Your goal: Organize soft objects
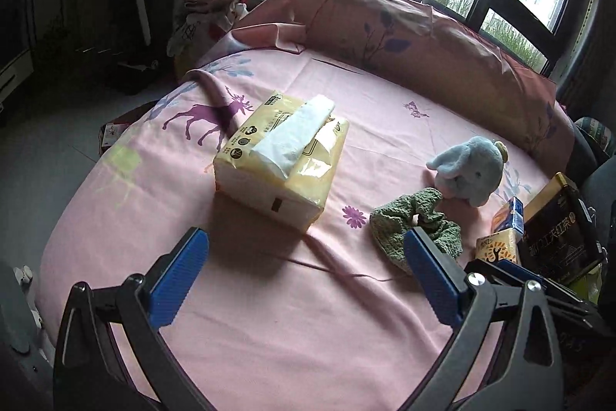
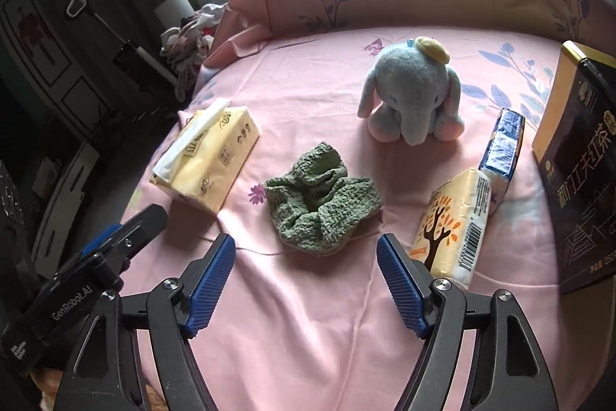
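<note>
While right finger [image 1: 431, 276] overlaps green cloth [image 1: 417, 226], both grippers gape empty; dark box [image 2: 585, 180] cut off.

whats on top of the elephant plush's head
A small round yellow hat with a blue bit beside it sits on the elephant plush. How it is attached is hidden.

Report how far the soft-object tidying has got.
Done: nothing visibly sorted. In hand: nothing; the right gripper and left gripper are open and empty. Left: green knitted cloth, plush elephant and tissue packs lie loose on the bed.
</note>
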The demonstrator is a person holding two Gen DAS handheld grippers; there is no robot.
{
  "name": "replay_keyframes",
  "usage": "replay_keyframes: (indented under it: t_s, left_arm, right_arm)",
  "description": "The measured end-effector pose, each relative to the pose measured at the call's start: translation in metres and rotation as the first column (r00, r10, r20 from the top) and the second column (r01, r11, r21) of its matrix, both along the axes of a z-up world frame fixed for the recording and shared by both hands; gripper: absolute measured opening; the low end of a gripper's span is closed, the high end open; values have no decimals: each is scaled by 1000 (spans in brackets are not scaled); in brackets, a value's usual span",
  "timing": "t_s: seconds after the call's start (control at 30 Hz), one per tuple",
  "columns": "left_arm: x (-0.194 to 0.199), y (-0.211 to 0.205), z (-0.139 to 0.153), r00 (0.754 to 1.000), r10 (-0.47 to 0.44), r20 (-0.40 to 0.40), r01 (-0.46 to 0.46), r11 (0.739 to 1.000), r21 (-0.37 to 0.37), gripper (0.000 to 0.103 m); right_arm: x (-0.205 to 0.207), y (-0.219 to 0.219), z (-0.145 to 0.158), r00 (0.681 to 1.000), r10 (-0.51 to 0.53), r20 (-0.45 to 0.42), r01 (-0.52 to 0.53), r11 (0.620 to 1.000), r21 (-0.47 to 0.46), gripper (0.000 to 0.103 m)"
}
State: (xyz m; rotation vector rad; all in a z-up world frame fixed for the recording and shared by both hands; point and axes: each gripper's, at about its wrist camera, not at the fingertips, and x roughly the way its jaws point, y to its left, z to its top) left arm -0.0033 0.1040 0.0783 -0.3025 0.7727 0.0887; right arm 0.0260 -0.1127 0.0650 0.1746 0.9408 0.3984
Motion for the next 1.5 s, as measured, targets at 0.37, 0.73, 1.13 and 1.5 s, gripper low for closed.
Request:
replay_keyframes:
  t_s: [0.37,0.73,1.13,1.5]
  left_arm:
    - [-1,14,0,999,25,-25,-27,994,-108,101]
    - [-1,20,-2,999,26,-42,-31,990,-135,101]
    - [1,-6,-4,985,-152,-75,132,966,-224,91]
    - [-5,-63,-12,915,-382,-131,363,920,-151,89]
  right_arm:
    - [19,35,-35,1000,-1,-19,-1,997,-83,47]
    - [-7,19,-27,993,81,-88,-85,995,-49,13]
    - [-65,-30,-11,980,74,-183,-88,994,-69,24]
    - [-28,-53,31,991,14,-130,-10,999,30,75]
